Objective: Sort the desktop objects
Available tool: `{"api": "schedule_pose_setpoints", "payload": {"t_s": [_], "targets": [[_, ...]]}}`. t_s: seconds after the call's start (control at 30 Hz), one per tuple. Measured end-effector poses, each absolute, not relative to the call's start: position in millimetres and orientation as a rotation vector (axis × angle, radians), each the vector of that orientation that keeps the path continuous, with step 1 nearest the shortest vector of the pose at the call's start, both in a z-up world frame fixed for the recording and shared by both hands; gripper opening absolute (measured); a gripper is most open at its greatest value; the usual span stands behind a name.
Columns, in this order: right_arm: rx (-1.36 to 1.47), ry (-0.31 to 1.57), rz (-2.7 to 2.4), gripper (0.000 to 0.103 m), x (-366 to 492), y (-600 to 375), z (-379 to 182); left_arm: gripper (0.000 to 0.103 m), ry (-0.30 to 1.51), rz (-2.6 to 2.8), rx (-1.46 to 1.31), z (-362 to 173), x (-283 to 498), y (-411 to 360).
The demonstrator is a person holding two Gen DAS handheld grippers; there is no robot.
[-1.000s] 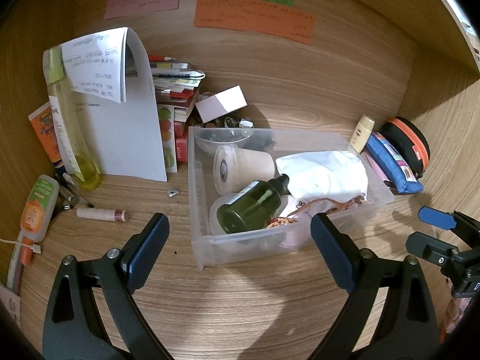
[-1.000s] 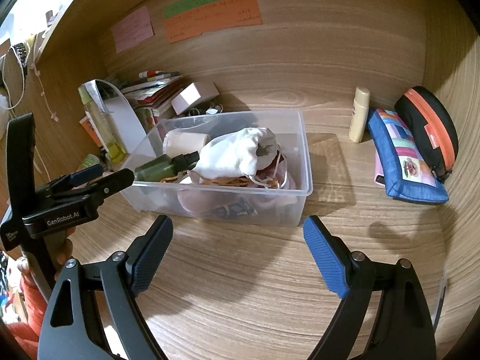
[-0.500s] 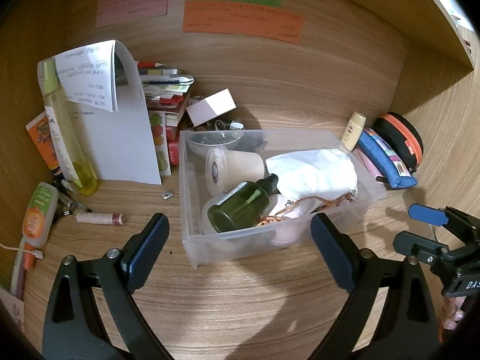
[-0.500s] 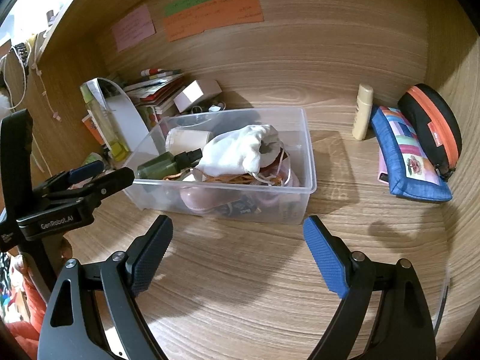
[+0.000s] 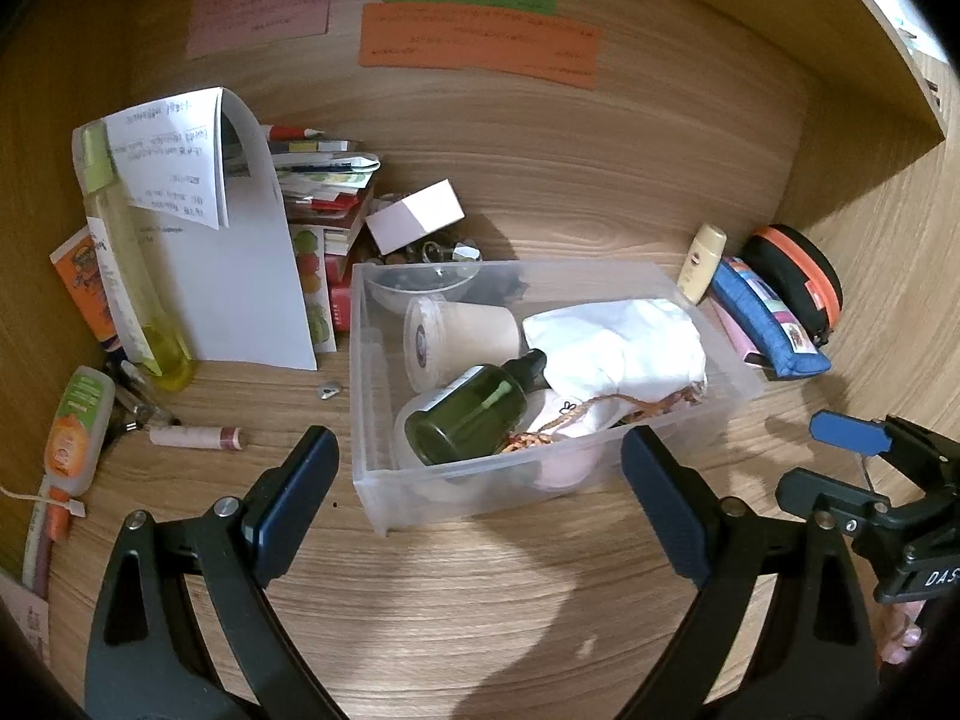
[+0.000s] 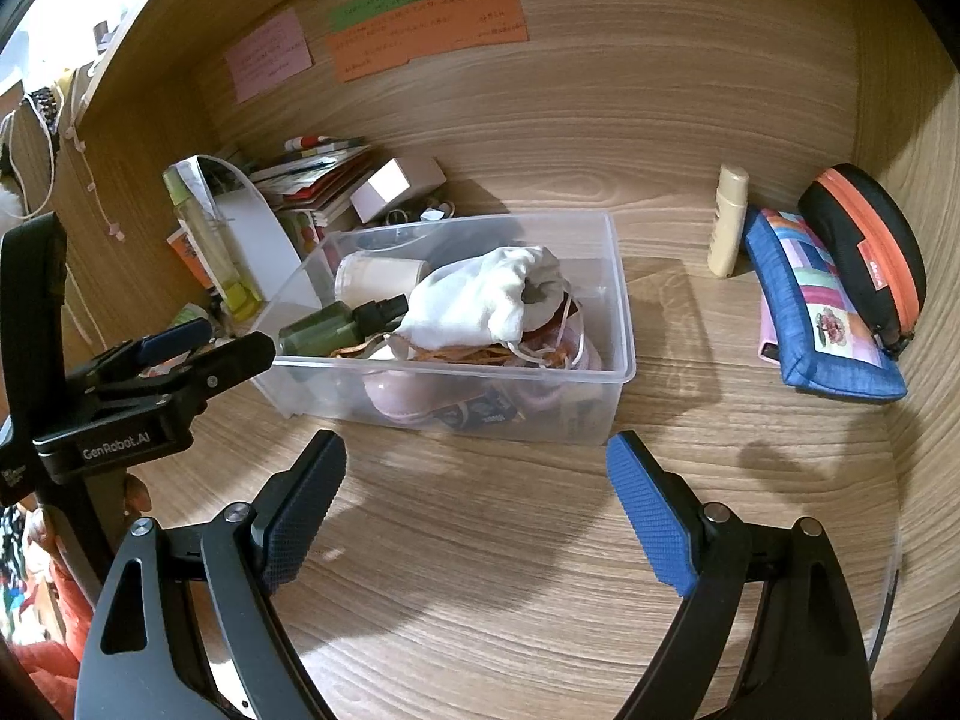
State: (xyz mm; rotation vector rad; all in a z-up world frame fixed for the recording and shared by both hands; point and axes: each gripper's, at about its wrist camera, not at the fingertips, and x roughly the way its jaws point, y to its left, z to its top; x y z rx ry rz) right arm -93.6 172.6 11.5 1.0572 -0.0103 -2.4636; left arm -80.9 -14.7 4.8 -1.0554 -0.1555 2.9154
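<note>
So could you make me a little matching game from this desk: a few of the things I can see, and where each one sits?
Things:
1. dark green bottle
2. cream bottle
3. pink lip balm tube
4. blue patchwork pouch

Places:
A. standing upright at the back panel, right of the clear plastic bin
B. lying on the desk, left of the bin
C. lying on its side inside the bin
D. beside the black case with the orange zip

Pairs: 1-C, 2-A, 3-B, 4-D
</note>
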Motion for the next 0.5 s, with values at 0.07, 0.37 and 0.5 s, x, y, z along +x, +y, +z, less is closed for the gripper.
{"api": "schedule_pose_setpoints", "payload": {"t_s": [0.07,0.37,0.5], "targets": [[1.057,-0.009,-2.464,0.087,-93.6,171.9,11.8,0.096,-0.154,2.911,-1.057,5.1,-80.9,-14.1],[1.065,-0.013,-2.464,0.087,-93.3,170.5,11.3,0.096,-0.142,2.920,-1.013,8.2,-78.1,-12.7],[1.073,-0.022,-2.457,0.087,-96.5,171.6,10.8,0.096,-0.153,2.908,-1.027,8.8,-77.1,-12.4]]}}
